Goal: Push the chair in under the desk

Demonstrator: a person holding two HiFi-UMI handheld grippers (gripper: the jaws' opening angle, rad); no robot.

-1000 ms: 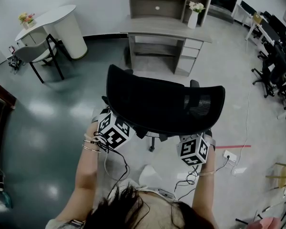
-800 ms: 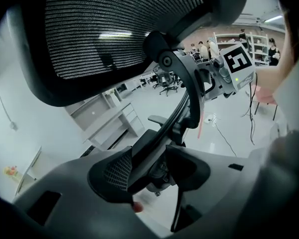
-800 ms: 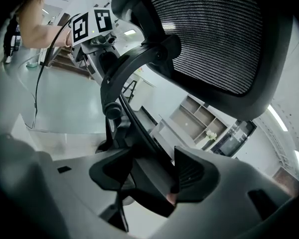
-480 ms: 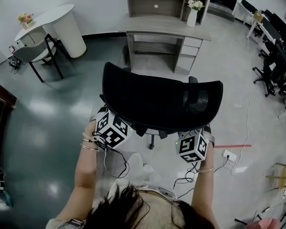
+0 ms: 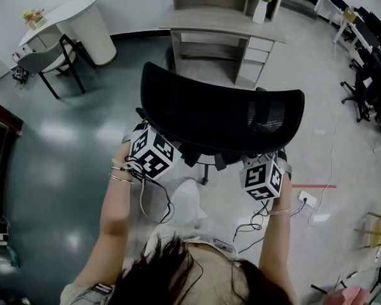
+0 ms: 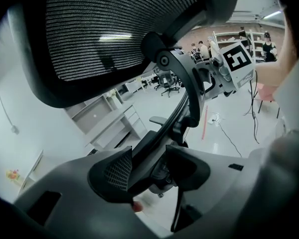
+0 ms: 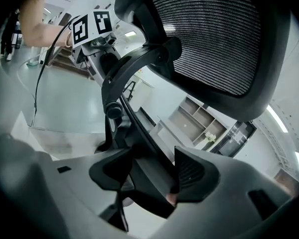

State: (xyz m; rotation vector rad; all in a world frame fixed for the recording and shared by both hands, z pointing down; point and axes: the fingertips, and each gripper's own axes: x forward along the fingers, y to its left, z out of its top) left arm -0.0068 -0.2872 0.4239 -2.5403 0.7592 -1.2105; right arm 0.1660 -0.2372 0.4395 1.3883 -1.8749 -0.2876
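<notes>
Grey left gripper: jaws clamped on the back frame of the chair, left side.
Chair: black mesh back faces the person, its width running left to right between both grippers, out on open floor.
Right gripper: jaws clamped on the same frame, right side.
Desk: straight ahead beyond the chair, well apart; both grippers look equally near.

Even, cool overhead light leaves pale glare patches on the glossy dark floor. Both gripper views bulge like a fisheye and go black at the corners; the jaws look soft, and a ceiling lamp shines through the mesh chair.
</notes>
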